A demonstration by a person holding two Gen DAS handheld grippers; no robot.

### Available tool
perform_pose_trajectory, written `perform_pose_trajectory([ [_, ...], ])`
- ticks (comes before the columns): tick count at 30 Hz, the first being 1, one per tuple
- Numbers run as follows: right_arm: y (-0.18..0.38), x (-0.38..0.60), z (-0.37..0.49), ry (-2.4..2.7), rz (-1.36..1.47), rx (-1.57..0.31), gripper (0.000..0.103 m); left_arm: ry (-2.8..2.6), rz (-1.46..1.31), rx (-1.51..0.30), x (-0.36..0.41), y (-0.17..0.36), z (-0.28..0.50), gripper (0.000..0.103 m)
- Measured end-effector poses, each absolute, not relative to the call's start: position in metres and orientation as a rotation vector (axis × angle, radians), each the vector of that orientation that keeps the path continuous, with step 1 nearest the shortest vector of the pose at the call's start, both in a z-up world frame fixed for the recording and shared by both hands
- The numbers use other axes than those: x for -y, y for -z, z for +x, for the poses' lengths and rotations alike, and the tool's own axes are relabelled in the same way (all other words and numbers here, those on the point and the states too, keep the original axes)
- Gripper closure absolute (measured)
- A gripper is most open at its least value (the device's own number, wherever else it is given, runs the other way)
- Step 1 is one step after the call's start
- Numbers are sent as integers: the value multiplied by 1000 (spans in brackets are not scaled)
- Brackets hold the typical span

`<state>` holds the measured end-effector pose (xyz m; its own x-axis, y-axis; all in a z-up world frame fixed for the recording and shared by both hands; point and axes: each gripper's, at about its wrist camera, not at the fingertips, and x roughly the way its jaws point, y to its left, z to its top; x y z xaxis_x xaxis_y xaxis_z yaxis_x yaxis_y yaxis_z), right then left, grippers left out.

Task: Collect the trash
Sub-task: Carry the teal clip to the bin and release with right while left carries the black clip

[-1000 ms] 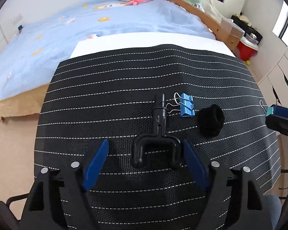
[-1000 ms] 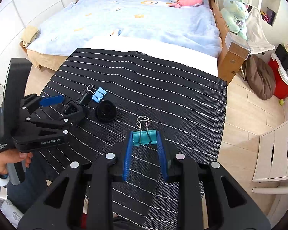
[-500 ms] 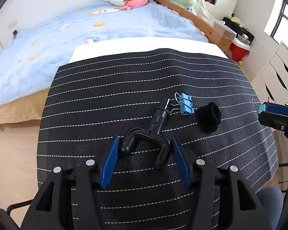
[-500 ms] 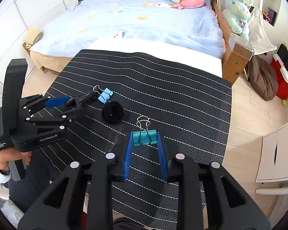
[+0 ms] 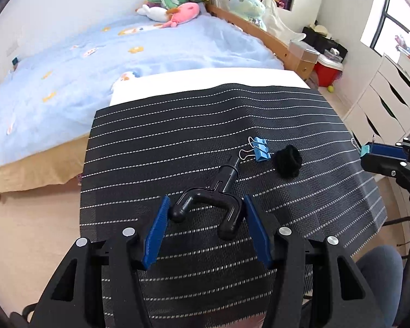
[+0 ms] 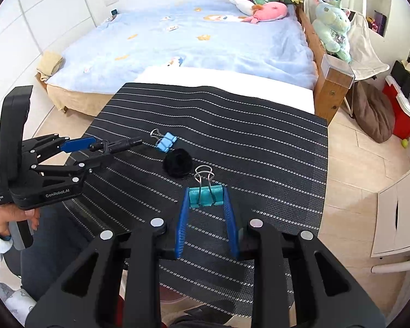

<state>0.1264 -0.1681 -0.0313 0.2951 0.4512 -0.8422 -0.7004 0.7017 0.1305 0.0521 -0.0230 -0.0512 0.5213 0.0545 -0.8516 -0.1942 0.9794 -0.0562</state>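
My left gripper [image 5: 206, 213] is shut on a black U-shaped plastic piece [image 5: 213, 199] and holds it above the black striped mesh surface [image 5: 177, 136]; it also shows in the right wrist view [image 6: 82, 147]. My right gripper [image 6: 205, 202] is shut on a teal binder clip [image 6: 205, 195], seen at the right edge of the left wrist view [image 5: 365, 149]. A light blue binder clip [image 5: 259, 149] and a black fuzzy ball [image 5: 288, 161] lie on the mesh between the grippers.
A bed with a blue blanket [image 5: 123, 63] and plush toys [image 5: 177, 8] lies beyond the mesh. A white drawer unit [image 5: 391, 101] stands at the right. A red box [image 6: 399, 109] sits on the tiled floor.
My left gripper closed on the black U-shaped piece and lifted it off the mesh, tilting it to the right. My right gripper still holds the teal clip, raised slightly.
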Motion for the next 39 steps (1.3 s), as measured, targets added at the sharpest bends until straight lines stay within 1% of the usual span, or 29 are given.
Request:
perform_pose_trajectory([
  [27, -18, 184, 16, -911, -266, -896, 78, 58, -73, -883, 53, -15, -35, 49],
  [39, -9, 184, -31, -1008, -281, -934, 78, 73, -94, -869, 54, -20, -67, 49],
])
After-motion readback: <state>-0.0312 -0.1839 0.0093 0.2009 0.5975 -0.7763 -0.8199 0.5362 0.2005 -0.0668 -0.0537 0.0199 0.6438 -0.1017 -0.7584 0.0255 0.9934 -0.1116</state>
